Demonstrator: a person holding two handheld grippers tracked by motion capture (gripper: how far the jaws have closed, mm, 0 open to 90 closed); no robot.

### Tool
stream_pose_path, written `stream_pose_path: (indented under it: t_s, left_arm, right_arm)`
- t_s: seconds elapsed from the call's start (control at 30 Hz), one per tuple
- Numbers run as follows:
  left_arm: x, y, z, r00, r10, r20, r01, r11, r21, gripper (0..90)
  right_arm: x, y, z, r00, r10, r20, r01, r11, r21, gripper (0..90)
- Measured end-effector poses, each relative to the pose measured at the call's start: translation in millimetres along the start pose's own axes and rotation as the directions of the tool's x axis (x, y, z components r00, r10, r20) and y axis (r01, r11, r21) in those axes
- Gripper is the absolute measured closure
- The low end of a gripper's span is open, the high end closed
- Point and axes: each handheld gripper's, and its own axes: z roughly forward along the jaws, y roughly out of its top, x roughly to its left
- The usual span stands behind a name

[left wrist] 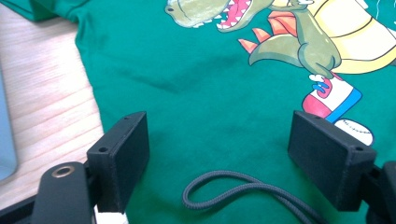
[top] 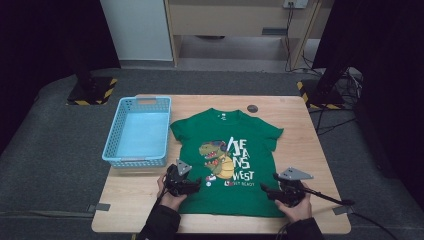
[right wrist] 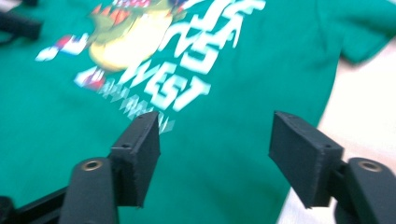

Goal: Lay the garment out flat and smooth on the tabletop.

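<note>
Lying flat and face-up on the pale wooden surface (top: 300, 165), the green cotton T-shirt with a dinosaur print (top: 227, 160) shows no fold, so folding appears not yet begun. Left gripper (top: 192, 184) and right gripper (top: 267, 191) hover over the near hem, jaws wide, holding nothing. A light-blue plastic basket (top: 137, 131) stands empty just left of the shirt.

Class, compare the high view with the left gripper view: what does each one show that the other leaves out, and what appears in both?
High view alone: the whole wooden table, the round dark disc at its far edge, the right gripper, both hands. Left gripper view alone: a close look between the open left gripper, with a grey cord loop lying on the cloth. Shared: the green dinosaur T-shirt and an edge of the blue basket.
</note>
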Motion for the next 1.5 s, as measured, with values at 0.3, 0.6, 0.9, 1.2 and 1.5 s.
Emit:
stream_pose_path:
  t_s: [0.3, 0.6, 0.9, 1.2, 1.5]
  left_arm:
    - [8.7, 2.3, 3.9, 0.9993, -0.035, -0.012, 0.035, 0.9993, -0.015, 18.0]
    - [6.8, 1.2, 3.9, 0.9993, -0.022, -0.031, 0.022, 0.9997, 0.011, 16.6]
    - [11.9, 2.6, 6.1, 0.9985, -0.041, -0.036, 0.042, 0.9989, 0.020, 13.3]
    - [16.3, 16.4, 5.3, 0.9992, -0.032, -0.024, 0.033, 0.9986, 0.042, 17.6]
    - [13.1, 56.0, 23.3, 0.9993, -0.036, 0.012, 0.036, 0.9994, 0.005, 17.2]
  right_arm:
    - [-15.0, 29.4, 54.9, 0.9963, -0.006, 0.086, 0.002, 0.999, 0.053, 27.6]
    - [-27.6, 28.7, 76.9, 0.9946, 0.028, 0.099, -0.034, 0.998, 0.060, 24.3]
    - [-33.2, 35.7, 86.4, 0.9954, 0.023, 0.093, -0.030, 0.997, 0.070, 18.5]
    - [-34.8, 40.0, 86.3, 0.9943, 0.049, 0.095, -0.057, 0.994, 0.088, 18.8]
    - [-49.5, 58.9, 84.3, 0.9907, 0.077, 0.112, -0.084, 0.995, 0.056, 17.2]
